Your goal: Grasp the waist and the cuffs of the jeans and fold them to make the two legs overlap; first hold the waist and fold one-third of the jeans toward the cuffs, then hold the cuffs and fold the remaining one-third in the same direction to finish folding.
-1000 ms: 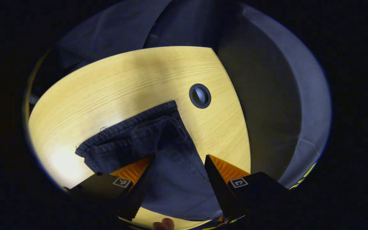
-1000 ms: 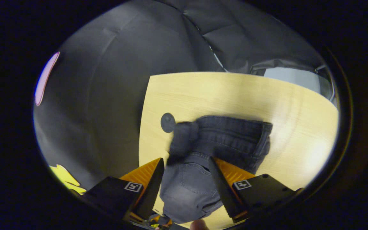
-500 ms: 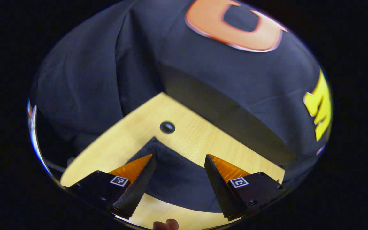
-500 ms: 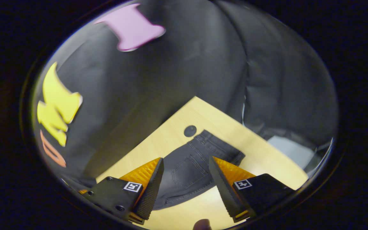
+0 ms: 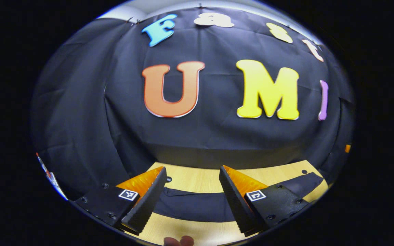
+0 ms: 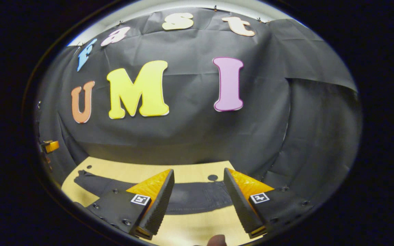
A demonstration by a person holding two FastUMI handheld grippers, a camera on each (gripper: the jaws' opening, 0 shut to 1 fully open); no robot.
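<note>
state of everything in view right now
jeans: lying flat on the table, stretched out long, not held
left tongs: open, holding nothing, above the jeans
right tongs: open, holding nothing, above the jeans
table: jeans lying across it

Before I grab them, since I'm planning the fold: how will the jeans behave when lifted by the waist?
The jeans lie flat and limp along the table, so they will probably sag, not stay stiff. The long leg would likely trail and drag. Denim looks thick, so probably heavy rather than slippery.
</note>
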